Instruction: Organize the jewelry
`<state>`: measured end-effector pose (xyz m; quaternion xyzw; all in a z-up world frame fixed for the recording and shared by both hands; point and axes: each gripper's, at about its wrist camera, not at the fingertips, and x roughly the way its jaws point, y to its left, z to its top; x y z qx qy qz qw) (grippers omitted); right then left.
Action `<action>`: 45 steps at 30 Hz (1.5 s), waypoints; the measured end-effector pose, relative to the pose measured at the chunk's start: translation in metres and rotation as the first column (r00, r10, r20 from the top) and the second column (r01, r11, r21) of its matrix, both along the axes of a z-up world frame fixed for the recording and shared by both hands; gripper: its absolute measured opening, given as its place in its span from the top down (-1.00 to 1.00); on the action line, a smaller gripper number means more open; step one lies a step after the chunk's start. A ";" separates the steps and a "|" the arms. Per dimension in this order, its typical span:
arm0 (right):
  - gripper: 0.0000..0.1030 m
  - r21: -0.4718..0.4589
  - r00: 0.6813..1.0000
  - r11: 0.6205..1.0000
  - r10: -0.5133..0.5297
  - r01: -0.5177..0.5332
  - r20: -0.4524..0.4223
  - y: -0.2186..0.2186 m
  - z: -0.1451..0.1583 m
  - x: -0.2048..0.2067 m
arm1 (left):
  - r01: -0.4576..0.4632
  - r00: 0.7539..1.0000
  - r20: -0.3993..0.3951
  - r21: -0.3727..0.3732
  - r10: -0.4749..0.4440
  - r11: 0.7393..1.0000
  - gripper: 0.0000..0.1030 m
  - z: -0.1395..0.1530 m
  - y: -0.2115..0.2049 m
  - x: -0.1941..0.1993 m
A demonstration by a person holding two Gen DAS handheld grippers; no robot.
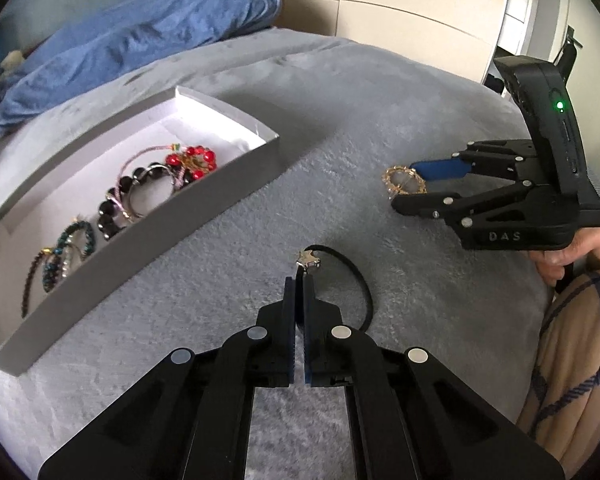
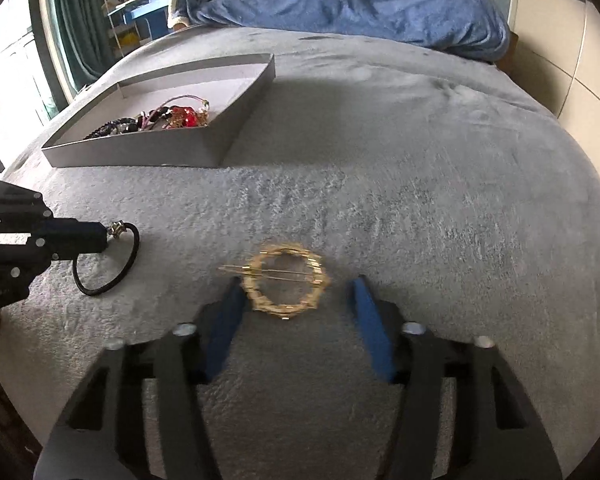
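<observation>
A black cord bracelet (image 1: 365, 282) with a small star charm (image 1: 309, 259) lies on the grey blanket. My left gripper (image 1: 299, 280) is shut on the cord just behind the charm; the right wrist view shows the same grip (image 2: 105, 236) at its left edge. A round gold brooch (image 2: 278, 313) with a pin across it lies between the blue pads of my right gripper (image 2: 296, 285). The left pad (image 2: 226, 304) is at the brooch's rim and the right pad (image 2: 362, 300) stands clear of it, so the gripper is open. The left wrist view shows the brooch (image 1: 400, 169) at those fingertips (image 1: 404, 186).
A shallow grey box (image 1: 204, 208) on the left holds several bead bracelets, among them a red one (image 1: 194, 160). A blue pillow (image 1: 140, 28) lies at the far end of the bed. A person's hand (image 1: 580, 248) and a checked garment (image 1: 572, 360) are at the right.
</observation>
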<state>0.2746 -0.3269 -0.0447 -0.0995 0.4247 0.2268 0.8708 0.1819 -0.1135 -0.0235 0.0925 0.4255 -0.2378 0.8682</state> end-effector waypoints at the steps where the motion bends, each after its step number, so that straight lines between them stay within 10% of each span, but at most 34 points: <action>1: 0.20 -0.006 1.000 1.000 0.003 -0.002 0.004 0.002 0.000 0.000 | -0.007 1.000 0.005 -0.001 0.007 1.000 0.93 0.002 0.003 -0.001; 21: 0.20 0.077 0.971 0.994 0.060 -0.079 0.229 0.092 0.110 -0.001 | -0.178 0.976 0.096 -0.151 0.193 0.972 0.93 0.053 0.075 0.004; 36: 0.20 0.141 0.984 0.987 0.052 -0.076 0.168 0.114 0.082 0.015 | -0.341 0.918 0.118 -0.246 0.377 0.907 0.93 0.074 0.145 0.022; 45: 0.20 0.182 0.987 0.980 0.050 -0.078 0.152 0.112 0.082 0.022 | -0.333 0.921 0.124 -0.242 0.369 0.911 0.93 0.074 0.142 0.029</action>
